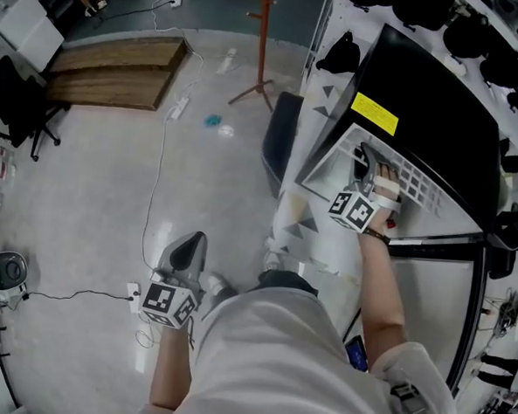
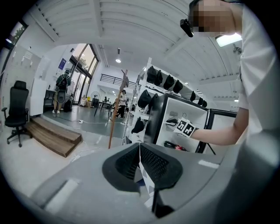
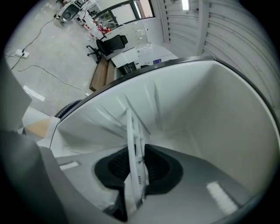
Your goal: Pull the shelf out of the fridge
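Shelf (image 3: 130, 127) was inside the open fridge (image 1: 431, 116), a white wire rack. Its front edge was toward the person and its long run went straight back into the white cavity. The right gripper (image 1: 364, 156) was at that front edge, and its pads looked clamped on the thin rim, which showed edge-on between them. The shelf lay dead ahead of those jaws, so the pull would likely go straight back toward the person along its depth. The left gripper (image 1: 186, 252) was well apart, low over the floor by the person's hip, with jaws closed and nothing in them.
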The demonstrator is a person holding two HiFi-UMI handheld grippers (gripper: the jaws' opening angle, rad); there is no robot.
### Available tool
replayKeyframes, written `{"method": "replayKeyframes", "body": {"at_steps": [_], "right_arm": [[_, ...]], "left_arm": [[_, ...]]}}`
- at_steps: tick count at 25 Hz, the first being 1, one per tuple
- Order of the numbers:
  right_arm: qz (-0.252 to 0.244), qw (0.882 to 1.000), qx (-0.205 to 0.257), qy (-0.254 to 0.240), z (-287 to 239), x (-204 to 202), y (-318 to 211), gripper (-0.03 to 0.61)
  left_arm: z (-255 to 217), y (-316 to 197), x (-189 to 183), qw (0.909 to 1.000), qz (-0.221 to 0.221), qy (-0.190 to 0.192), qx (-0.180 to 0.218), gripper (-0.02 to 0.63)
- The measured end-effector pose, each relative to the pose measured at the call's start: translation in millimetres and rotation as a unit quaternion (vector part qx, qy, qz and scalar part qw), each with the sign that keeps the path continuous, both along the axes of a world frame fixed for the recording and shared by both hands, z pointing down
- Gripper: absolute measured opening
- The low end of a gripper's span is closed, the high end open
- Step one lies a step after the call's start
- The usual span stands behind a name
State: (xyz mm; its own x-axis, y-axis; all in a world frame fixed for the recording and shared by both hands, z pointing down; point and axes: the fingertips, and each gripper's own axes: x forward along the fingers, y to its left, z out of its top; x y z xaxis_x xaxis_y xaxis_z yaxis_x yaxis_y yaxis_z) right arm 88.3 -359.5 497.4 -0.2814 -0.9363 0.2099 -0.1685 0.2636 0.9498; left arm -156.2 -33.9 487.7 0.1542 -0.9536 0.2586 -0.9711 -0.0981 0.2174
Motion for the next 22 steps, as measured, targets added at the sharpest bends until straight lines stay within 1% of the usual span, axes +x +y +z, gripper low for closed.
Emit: {"method": "replayKeyframes", "body": {"at_steps": [11,22], "right_arm": [[0.024,1.000,0.019,-0.002,-3,0,12,0.054],[0.038,0.999,0.023,-0.006,-3,3,19,0.053]], "left_arm": [[0,3,-18,0.9997,0.026,0.003,0.005,0.009],[-1,3,-33,0.9996,0.029,0.002,0.006,0.009]]}}
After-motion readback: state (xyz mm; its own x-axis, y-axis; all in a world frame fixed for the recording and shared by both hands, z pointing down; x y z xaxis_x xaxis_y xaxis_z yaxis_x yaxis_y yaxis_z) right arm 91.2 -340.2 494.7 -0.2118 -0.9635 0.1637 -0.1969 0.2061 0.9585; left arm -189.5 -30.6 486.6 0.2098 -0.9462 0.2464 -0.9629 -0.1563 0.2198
